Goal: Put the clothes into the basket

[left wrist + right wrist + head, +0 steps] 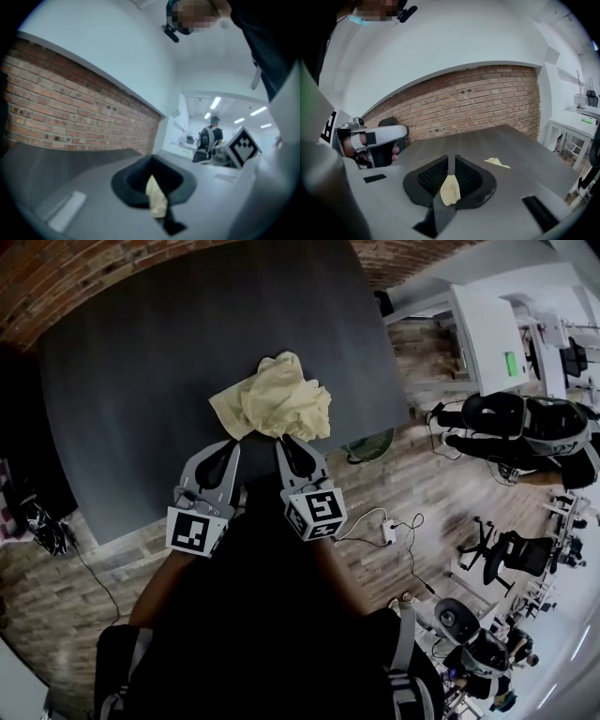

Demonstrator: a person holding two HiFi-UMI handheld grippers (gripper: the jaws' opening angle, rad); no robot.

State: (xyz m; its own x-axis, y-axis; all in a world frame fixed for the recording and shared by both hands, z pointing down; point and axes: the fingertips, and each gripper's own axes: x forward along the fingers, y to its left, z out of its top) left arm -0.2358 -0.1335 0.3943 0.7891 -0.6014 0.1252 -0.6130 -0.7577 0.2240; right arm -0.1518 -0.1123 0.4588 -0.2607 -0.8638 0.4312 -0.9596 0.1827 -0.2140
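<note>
A crumpled pale yellow cloth (274,399) hangs bunched over the near edge of the dark grey table (141,371). Both grippers hold its lower edge side by side. My left gripper (232,441) is shut on the cloth, and the left gripper view shows a yellow fold (157,197) pinched between its black pads. My right gripper (287,441) is shut on it too, with a yellow tab (451,191) caught in its closed jaws. A further corner of the cloth (497,162) shows over the table in the right gripper view. No basket is in view.
A brick wall (478,98) runs behind the table. On the wooden floor to the right are a fan (370,444), a power strip with cable (387,532), a white desk (487,334) and office chairs (511,554). A person with a backpack (208,140) stands far off.
</note>
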